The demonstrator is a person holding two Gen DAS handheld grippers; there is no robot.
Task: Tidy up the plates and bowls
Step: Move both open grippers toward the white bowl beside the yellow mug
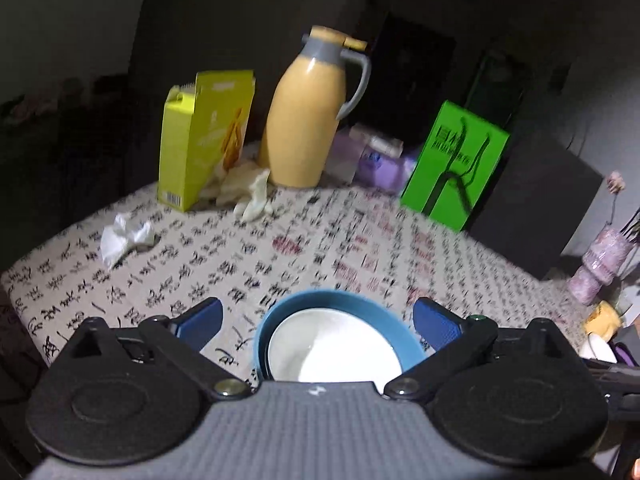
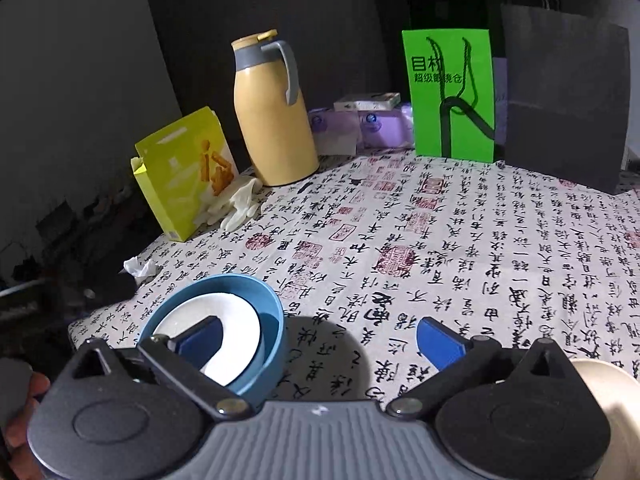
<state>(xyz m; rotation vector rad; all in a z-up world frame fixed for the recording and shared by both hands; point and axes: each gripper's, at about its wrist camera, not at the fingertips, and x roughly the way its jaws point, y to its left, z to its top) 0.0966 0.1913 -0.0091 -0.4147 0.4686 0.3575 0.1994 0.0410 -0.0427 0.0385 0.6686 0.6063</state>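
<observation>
Only partly visible in both views, the blue bowl [image 1: 340,322] sits on the calligraphy-printed tablecloth [image 1: 224,256] with a white bowl [image 1: 332,350] nested inside; the left gripper's body cuts off their near edge.

The left gripper [image 1: 318,320] has its blue pads spread wide to either side of the blue bowl, touching nothing. The right gripper [image 2: 320,338] is likewise spread wide and empty, and its left finger overlaps the bowls in the picture, hiding part of the white one.

From left to right along the far edge: a crumpled tissue [image 1: 124,238], a yellow-green carton [image 1: 204,138] whose print is too blurred to read, pale gloves [image 2: 238,204], a yellow thermos jug [image 2: 272,110], purple tissue packs [image 2: 360,124] with unreadable labels, a green paper bag [image 2: 452,94] reading "目村" over a smaller line I cannot make out surely, and a dark bag [image 2: 564,100].

At the right wrist view's lower right, a cream rounded object [image 2: 612,396] is cut off and unidentifiable.
</observation>
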